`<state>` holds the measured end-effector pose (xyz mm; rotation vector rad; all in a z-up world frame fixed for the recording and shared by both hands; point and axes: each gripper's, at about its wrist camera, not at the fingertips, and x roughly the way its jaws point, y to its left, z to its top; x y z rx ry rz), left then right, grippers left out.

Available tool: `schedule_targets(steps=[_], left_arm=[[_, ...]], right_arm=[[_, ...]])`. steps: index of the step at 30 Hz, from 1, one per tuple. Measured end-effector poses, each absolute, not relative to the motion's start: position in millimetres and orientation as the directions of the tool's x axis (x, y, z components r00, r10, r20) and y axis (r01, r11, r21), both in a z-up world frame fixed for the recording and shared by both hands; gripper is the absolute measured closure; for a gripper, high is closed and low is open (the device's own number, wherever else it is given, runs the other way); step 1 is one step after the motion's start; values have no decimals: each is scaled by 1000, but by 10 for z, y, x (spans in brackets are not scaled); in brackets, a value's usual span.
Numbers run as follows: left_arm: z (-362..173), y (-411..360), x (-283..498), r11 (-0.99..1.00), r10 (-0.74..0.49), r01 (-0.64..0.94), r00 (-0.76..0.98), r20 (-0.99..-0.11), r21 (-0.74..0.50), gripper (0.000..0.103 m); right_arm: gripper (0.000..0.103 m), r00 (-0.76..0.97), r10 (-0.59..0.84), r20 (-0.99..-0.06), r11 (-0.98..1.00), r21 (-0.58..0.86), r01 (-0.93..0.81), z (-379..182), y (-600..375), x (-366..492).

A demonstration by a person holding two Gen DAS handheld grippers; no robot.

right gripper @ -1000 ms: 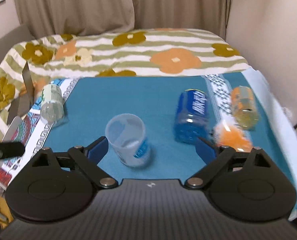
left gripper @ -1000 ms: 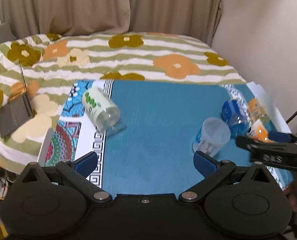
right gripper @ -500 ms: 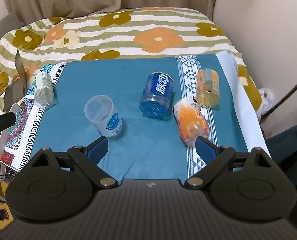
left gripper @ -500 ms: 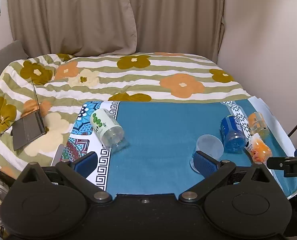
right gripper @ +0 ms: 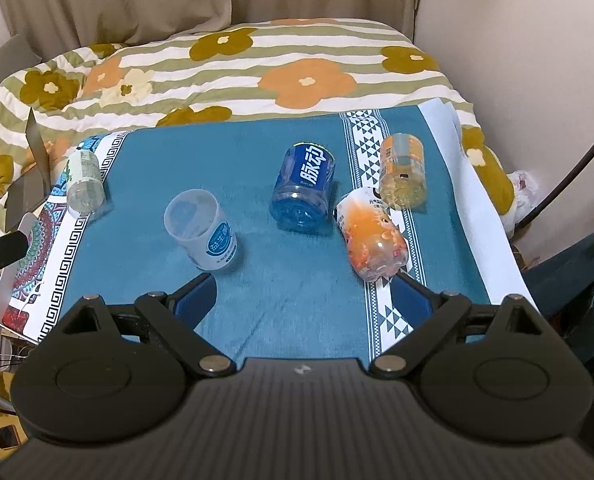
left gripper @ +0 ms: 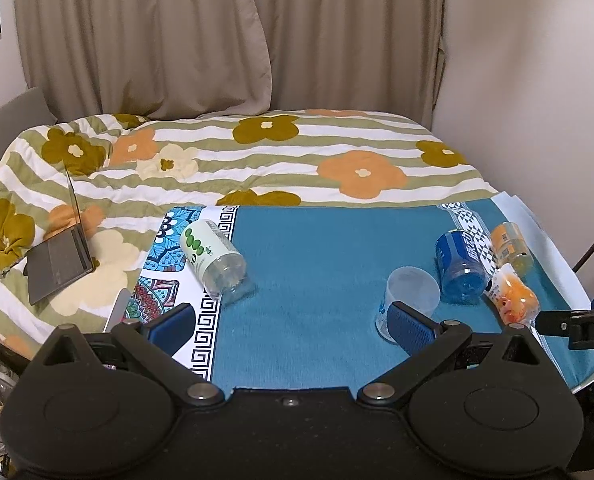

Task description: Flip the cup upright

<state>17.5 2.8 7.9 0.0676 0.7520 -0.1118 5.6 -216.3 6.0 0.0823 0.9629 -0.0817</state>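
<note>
A clear plastic cup (right gripper: pixel 202 233) with a blue label stands upright on the teal cloth (right gripper: pixel 257 168); it also shows in the left wrist view (left gripper: pixel 411 292), partly behind my left gripper's right finger. My left gripper (left gripper: pixel 293 324) is open and empty, held back above the cloth's near edge. My right gripper (right gripper: pixel 303 298) is open and empty, drawn back and above, with the cup ahead to its left.
Several bottles lie on their sides: green-label (right gripper: pixel 82 186), blue (right gripper: pixel 304 190), orange-print (right gripper: pixel 371 236) and yellow (right gripper: pixel 401 170). A laptop (left gripper: pixel 59 256) sits open on the flowered quilt (left gripper: pixel 257 160) at left. A wall is at right.
Both grippers have pulled back and risen away from the cloth, so the cup and bottles look smaller and farther. The cup stands where it was.
</note>
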Motion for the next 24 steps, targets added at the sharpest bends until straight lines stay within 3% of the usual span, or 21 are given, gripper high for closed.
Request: schedule_targets(steps=[24], left_arm=[[94,-23,235,990,-62,129,735,-676,50,0]], right_arm=[[0,566,-31,-824,995,30,99,54,-2177,130]])
